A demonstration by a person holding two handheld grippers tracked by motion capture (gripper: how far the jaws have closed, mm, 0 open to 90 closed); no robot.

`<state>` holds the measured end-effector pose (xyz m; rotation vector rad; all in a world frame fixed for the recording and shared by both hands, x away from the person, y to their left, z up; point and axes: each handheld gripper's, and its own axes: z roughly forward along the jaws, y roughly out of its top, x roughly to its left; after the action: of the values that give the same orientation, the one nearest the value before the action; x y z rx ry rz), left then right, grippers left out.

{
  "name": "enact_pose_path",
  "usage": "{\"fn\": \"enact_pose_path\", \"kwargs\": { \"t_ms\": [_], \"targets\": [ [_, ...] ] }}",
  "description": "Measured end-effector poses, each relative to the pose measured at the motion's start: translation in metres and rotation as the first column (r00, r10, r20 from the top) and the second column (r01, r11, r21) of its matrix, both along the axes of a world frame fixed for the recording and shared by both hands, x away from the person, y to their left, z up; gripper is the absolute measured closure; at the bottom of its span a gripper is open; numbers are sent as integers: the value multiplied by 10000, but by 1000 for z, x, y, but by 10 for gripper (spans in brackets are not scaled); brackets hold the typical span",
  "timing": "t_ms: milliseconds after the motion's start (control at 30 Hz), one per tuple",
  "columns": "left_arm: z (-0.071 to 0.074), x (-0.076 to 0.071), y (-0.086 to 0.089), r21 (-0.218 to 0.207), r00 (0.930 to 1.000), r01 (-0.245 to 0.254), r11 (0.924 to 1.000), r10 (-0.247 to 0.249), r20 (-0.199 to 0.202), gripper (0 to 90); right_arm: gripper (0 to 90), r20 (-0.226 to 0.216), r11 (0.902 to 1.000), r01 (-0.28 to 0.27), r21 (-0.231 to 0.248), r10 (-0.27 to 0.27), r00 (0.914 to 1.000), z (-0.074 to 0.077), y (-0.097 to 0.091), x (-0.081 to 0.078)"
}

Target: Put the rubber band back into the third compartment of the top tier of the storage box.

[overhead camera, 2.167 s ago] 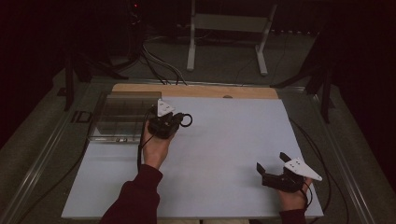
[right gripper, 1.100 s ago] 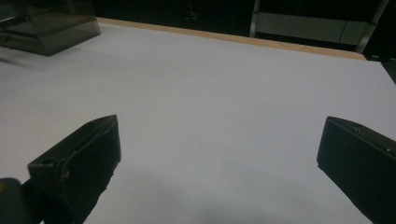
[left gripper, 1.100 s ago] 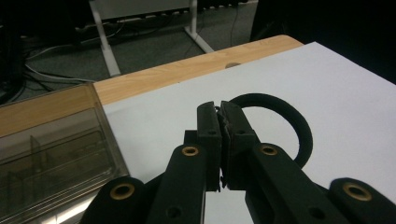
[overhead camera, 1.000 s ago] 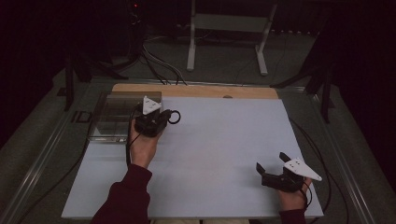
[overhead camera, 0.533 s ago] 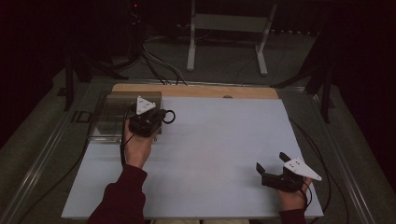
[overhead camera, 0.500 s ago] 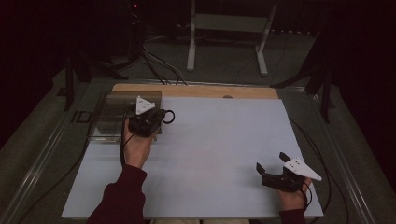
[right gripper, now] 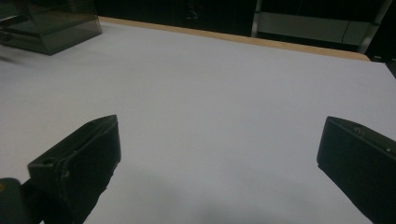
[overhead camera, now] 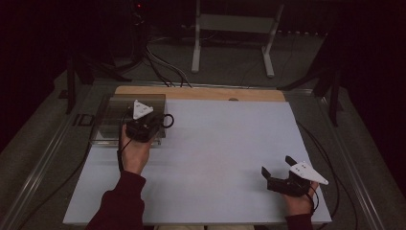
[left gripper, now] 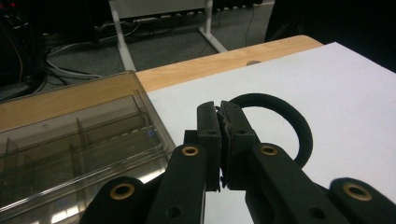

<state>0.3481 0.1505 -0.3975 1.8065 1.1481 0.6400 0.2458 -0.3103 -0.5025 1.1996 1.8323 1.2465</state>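
My left gripper (overhead camera: pixel 157 122) hovers over the near right corner of a clear plastic compartment box (overhead camera: pixel 107 122). Its jaws are shut on a black loop band (overhead camera: pixel 168 120). In the left gripper view the band (left gripper: pixel 292 119) arcs out to the right of the pinched jaw tips (left gripper: pixel 221 111), over the white sheet, and the box (left gripper: pixel 70 140) lies just left of them. My right gripper (overhead camera: pixel 276 166) rests at the front right of the sheet. It stands wide open with nothing between its fingers (right gripper: pixel 79 158).
A white sheet (overhead camera: pixel 225 143) covers the wooden table (overhead camera: pixel 201 92). The box's dividers form several compartments (left gripper: pixel 107 126). Cables and a metal stand's legs (overhead camera: pixel 230 43) lie on the floor beyond the far edge. The box (right gripper: pixel 51 23) sits far left in the right gripper view.
My left gripper has carried the black band leftward and away, from the open sheet to the box's corner. The right gripper has not moved.
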Motion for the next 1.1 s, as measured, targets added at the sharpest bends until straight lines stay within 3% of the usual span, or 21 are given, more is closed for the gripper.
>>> {"fn": "enact_pose_path", "kwargs": {
  "t_ms": [1100],
  "targets": [
    [-13,-7,38,353,9968,-718,9968,730,-329,885,1,-42,10000,33,20,-33,10000,0,0,0]
  ]
}}
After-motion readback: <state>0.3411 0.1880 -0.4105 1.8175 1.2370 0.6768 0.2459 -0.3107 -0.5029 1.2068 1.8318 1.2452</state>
